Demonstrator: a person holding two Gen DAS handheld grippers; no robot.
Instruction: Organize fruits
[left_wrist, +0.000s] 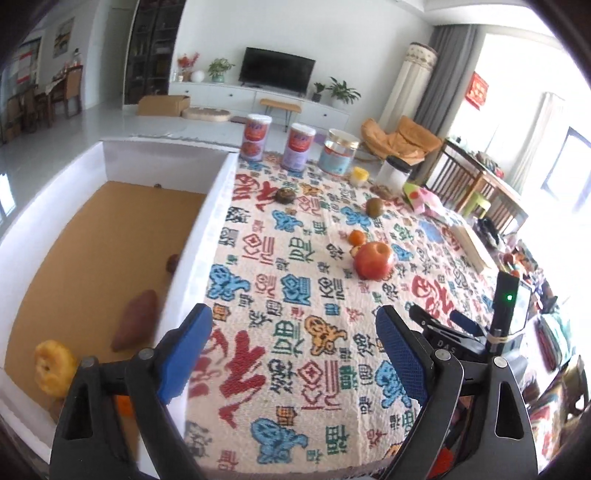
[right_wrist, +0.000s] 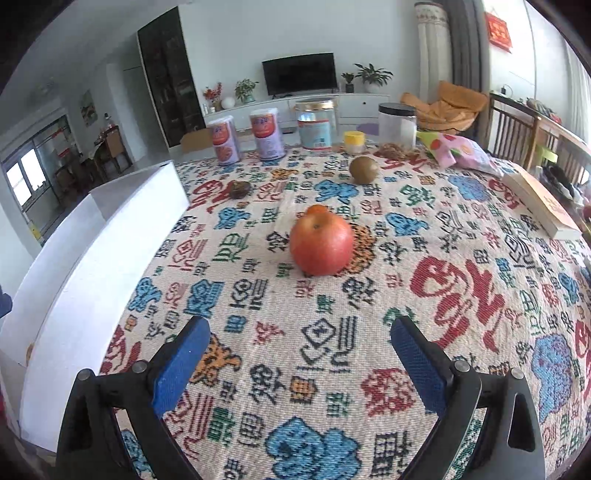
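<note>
A red apple (right_wrist: 320, 244) lies mid-table on the patterned cloth, a small orange fruit (right_wrist: 317, 209) just behind it. Farther back lie a green-brown kiwi (right_wrist: 363, 169) and a dark round fruit (right_wrist: 239, 189). My right gripper (right_wrist: 299, 332) stands open above the cloth, short of the apple, nothing between its blue pads. My left gripper (left_wrist: 293, 325) is open too, over the cloth beside the white box (left_wrist: 212, 221); the apple (left_wrist: 373, 260) lies ahead to its right. Inside the box lie a sweet potato (left_wrist: 136, 319), a yellow fruit (left_wrist: 51, 365) and a small dark fruit (left_wrist: 172, 263).
Two printed cans (right_wrist: 243, 136), a clear jar (right_wrist: 316, 123), a black-lidded jar (right_wrist: 397, 125) and a small yellow-capped pot (right_wrist: 354, 142) line the table's far edge. A pink bag (right_wrist: 458, 149) and a book (right_wrist: 543, 205) lie at the right. The white box wall (right_wrist: 92, 251) borders the left.
</note>
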